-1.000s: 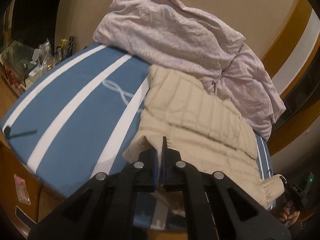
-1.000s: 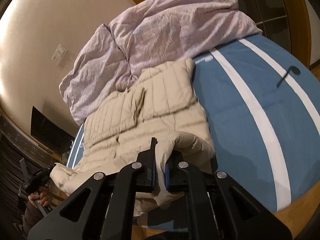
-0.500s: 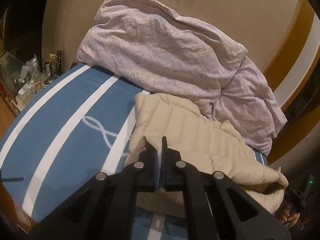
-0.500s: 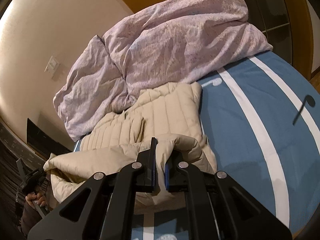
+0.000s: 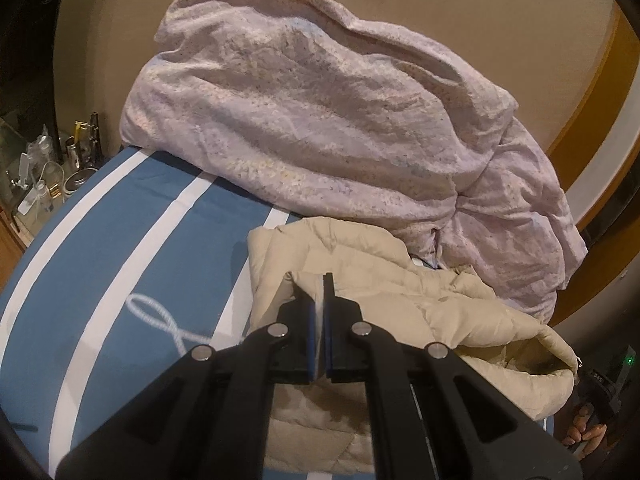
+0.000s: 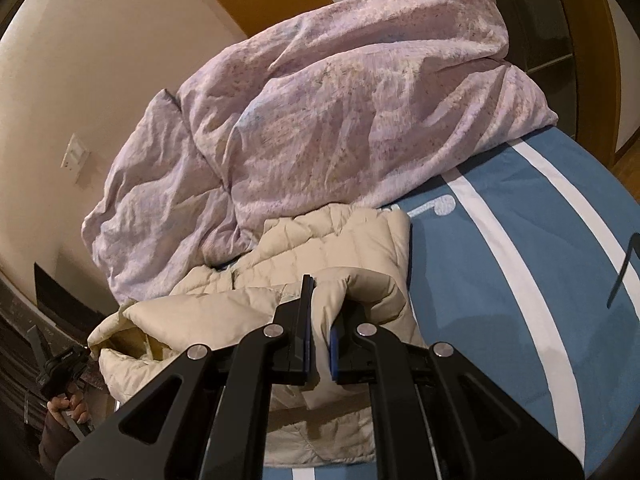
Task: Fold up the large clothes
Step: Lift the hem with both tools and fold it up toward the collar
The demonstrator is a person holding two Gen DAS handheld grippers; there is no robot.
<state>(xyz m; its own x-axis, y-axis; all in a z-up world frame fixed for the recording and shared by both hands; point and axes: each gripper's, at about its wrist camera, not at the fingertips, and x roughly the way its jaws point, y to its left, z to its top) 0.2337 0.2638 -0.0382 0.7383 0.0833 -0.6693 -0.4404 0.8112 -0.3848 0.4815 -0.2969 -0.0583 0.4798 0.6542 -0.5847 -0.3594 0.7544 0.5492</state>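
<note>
1. Left wrist view: the left claw (image 5: 319, 296), clamped on the beige quilted jacket (image 5: 400, 312), has carried its near edge toward 12 o'clock, doubling it over on the bed (image 5: 120, 260).
2. Right wrist view: the right claw (image 6: 320, 312), pinching a thick jacket fold, has matched that advance toward the lilac duvet (image 6: 340, 120); the fold looks nearly laid.

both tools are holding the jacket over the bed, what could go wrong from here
1. The left tool pinches only a thin edge of the jacket; the slick puffy fabric could slip out mid-fold.
2. The jacket's far edge lies against the duvet; carrying the fold further may push into the heap and land crooked.
3. The right tool grips a thick bunched roll, so the two corners may come down uneven, leaving trapped air and a lumpy fold on the bed.
</note>
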